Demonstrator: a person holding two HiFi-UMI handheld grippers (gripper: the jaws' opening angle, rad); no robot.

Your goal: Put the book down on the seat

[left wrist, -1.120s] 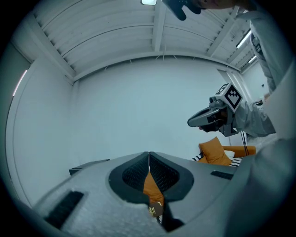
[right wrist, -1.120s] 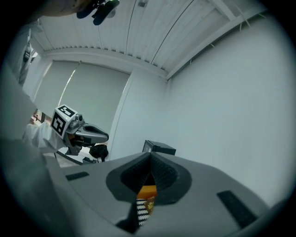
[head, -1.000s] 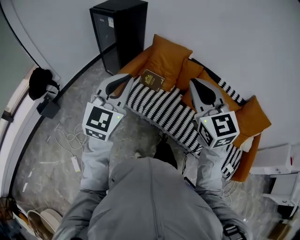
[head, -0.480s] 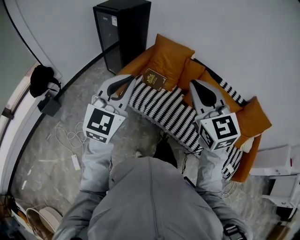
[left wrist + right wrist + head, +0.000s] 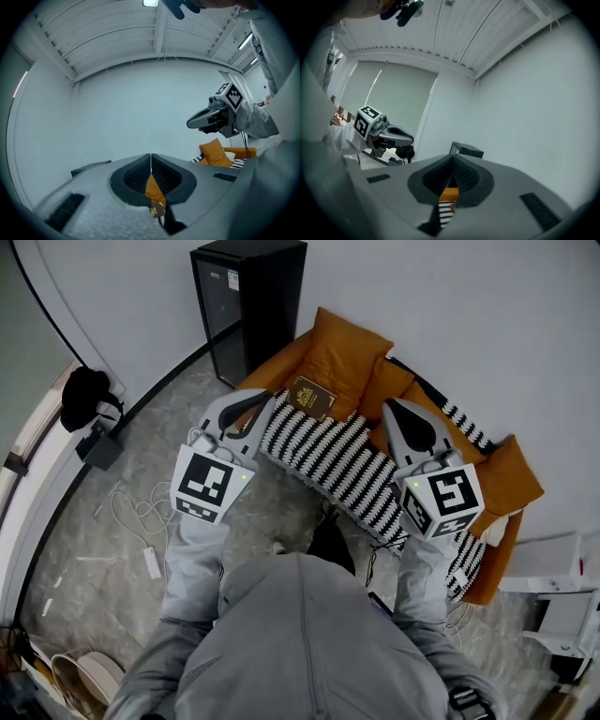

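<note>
A: What fills the head view?

B: Grey marbled floor on the left and a pale wall behind. Against that wall is an orange seat with a black-and-white striped throw draped along it. A tall black cabinet stands just beside the seat's left end. The person's grey sleeves reach forward from the bottom of the frame.

A: And the book?

B: The book lies flat on the seat, dark brown with a gold emblem on its cover. It is at the far end of the throw, just in front of a big orange cushion. Whether it rests on the throw's edge or on bare upholstery I cannot tell.

A: Where is it against the two tools?

B: Between them, ahead of both tips. The left gripper is the nearer: in the head view its tip looks just left of the book, not touching it. The right gripper is further off, over the throw on the other side.

A: Is either one gripping it?

B: No. In the left gripper view the fingers are pressed together at their tips with nothing clamped. The book shows only small through the slit below them, lying beyond. In the right gripper view the fingers are likewise clenched tip to tip and empty, with a strip of throw and orange cushion visible past them.
</note>
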